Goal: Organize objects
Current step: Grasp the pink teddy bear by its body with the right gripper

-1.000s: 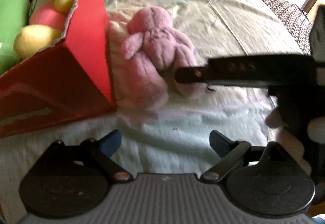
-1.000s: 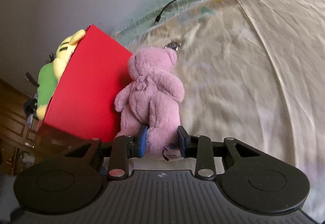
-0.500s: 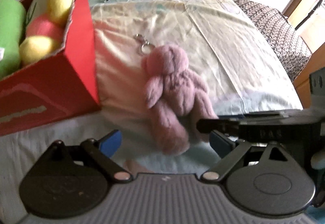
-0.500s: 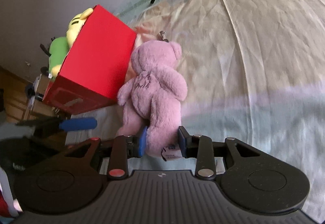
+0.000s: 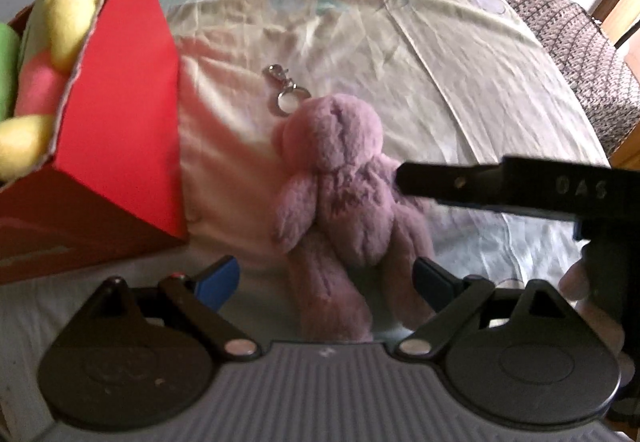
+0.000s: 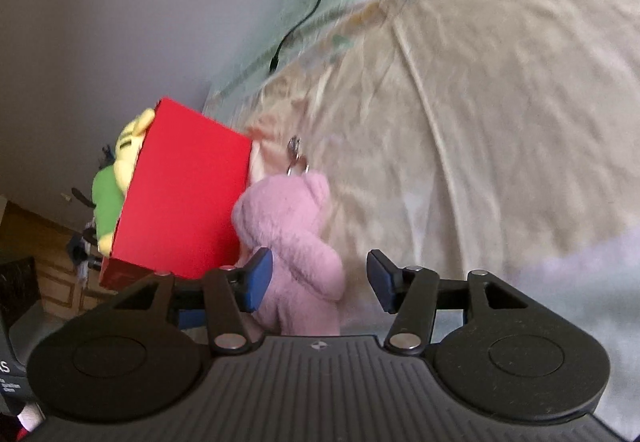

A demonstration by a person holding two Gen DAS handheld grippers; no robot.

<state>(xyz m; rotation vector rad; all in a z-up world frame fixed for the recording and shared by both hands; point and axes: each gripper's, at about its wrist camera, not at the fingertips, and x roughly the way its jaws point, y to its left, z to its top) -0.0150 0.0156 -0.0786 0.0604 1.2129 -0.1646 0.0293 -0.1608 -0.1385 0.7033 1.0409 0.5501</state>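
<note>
Your left wrist camera looks low and close along its fingers at the pink plush bear (image 5: 340, 185) on the bedsheet (image 5: 460, 53); your right camera, tilted, faces the same bear and red box (image 6: 188, 193).

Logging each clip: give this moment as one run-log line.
left gripper: open, straddling pink plush bear's legs | right gripper: open, bear between fingers, ungripped | red box: holds yellow plush | bear outside, on bedsheet

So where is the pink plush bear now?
The pink plush bear lies on the bedsheet, just right of the red box, between the open fingers of both hand-held grippers.
</note>
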